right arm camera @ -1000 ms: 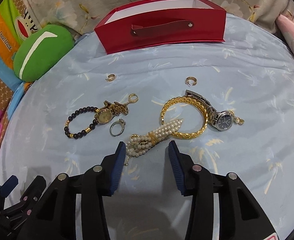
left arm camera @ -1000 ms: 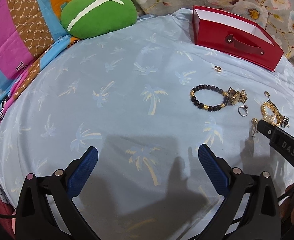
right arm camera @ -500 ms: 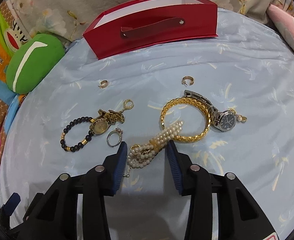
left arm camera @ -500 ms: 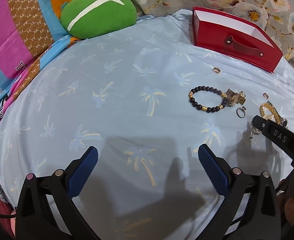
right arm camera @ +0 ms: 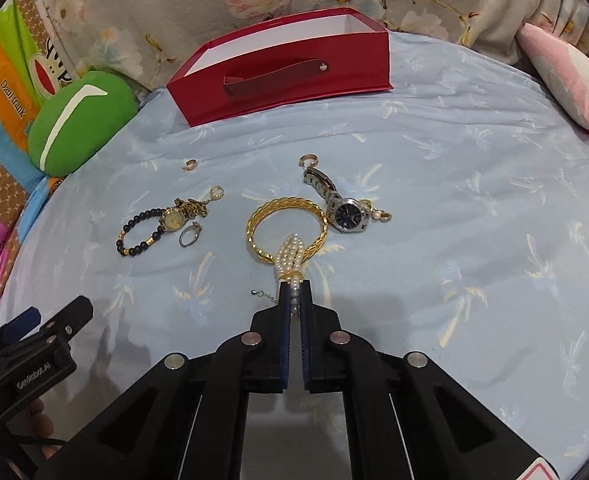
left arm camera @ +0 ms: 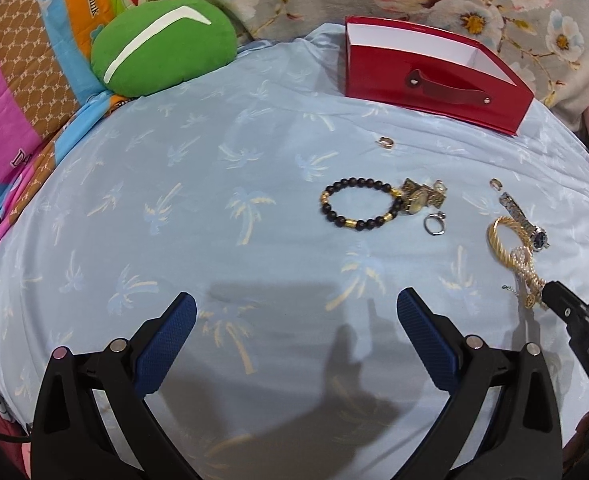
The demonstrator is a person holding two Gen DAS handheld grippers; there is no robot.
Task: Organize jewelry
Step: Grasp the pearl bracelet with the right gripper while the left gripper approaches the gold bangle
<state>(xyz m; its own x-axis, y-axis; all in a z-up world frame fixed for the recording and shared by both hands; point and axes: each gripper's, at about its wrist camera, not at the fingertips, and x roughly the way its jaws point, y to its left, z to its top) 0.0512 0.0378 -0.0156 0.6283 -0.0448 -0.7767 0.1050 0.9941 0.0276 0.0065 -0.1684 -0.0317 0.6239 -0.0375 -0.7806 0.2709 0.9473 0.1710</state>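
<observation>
Right wrist view: the right gripper (right arm camera: 293, 294) has its blue-padded fingers (right arm camera: 284, 320) pressed together on the near end of a multi-strand white pearl bracelet with gold clasps (right arm camera: 292, 254). The bracelet's far end lies across the near edge of a woven gold bangle (right arm camera: 259, 220), which rests flat on the pale blue cloth printed with palm trees (right arm camera: 474, 240). A thin chain tail with a small clasp (right arm camera: 263, 294) trails to the left of the grip point.

Just right of the bangle lies a silver wristwatch with a dark blue dial (right arm camera: 348, 214); a small gold open ring (right arm camera: 308, 158) sits beyond its strap. To the left lie a black bead bracelet with gold spacers (right arm camera: 136, 232), touching a gold wristwatch with a pale dial (right arm camera: 176, 216), and a silver ring with a stone (right arm camera: 190, 234) just beside them. Another small gold ring (right arm camera: 190, 165) lies apart, nearer the open red rectangular box with a strap handle (right arm camera: 286, 80) at the far side of the cloth. A green round cushion with a white stripe (right arm camera: 76, 120) sits at the left edge.

Left wrist view: the left gripper (left arm camera: 296, 340) hangs over bare cloth with its fingers (left arm camera: 168, 340) wide apart, holding nothing, well clear of the jewellery.
</observation>
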